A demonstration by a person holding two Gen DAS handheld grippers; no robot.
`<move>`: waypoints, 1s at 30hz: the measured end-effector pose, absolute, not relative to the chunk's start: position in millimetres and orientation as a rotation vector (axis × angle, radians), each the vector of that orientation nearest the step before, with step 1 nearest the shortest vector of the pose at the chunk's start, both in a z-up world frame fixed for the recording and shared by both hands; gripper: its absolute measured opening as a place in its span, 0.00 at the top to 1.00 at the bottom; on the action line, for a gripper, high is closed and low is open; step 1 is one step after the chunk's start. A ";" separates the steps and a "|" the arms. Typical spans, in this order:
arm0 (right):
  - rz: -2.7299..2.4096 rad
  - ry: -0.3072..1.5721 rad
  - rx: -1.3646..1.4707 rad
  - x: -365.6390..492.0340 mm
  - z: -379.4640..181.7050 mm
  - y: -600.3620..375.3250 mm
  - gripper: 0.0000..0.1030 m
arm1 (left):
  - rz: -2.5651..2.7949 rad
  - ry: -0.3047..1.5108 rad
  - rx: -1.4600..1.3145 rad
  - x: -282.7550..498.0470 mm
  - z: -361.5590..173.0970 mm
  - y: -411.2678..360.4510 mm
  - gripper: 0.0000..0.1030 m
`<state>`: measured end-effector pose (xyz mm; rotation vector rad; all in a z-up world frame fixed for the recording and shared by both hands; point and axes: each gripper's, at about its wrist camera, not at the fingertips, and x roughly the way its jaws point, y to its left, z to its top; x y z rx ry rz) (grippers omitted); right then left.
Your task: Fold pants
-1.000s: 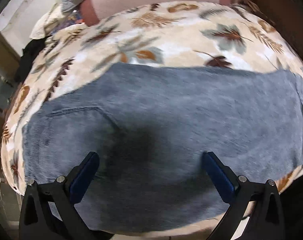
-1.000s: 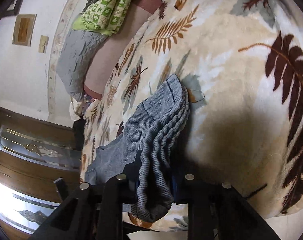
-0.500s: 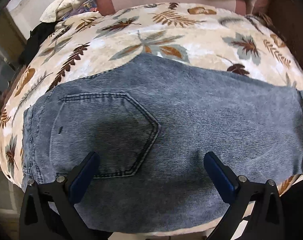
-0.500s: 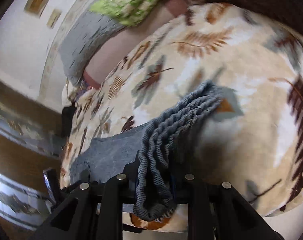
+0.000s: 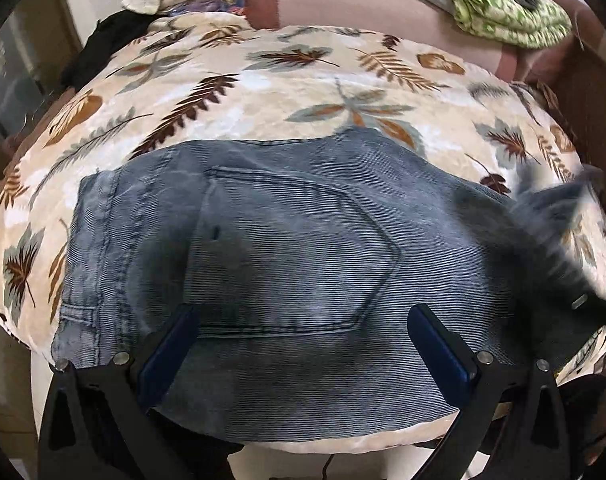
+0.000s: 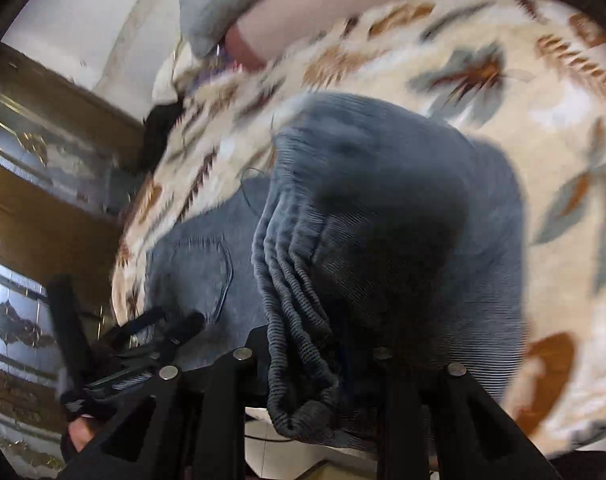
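The right gripper (image 6: 311, 354), clamped on the bunched leg end of the pants (image 5: 295, 256), now carries that end up and over toward the waist, so it drapes across the lower layer. In the left wrist view the back pocket (image 5: 299, 252) sits more central and the lifted end blurs in at right.

pants (image 5: 287, 248): ribbed matt denim | blanket (image 5: 263, 92): plush cloth
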<state>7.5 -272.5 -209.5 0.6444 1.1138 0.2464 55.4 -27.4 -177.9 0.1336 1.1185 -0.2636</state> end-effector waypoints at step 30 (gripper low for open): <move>0.085 1.005 0.610 46.6 -232.2 -324.7 0.75 | -0.421 1.169 0.284 22.9 -210.1 -92.3 0.00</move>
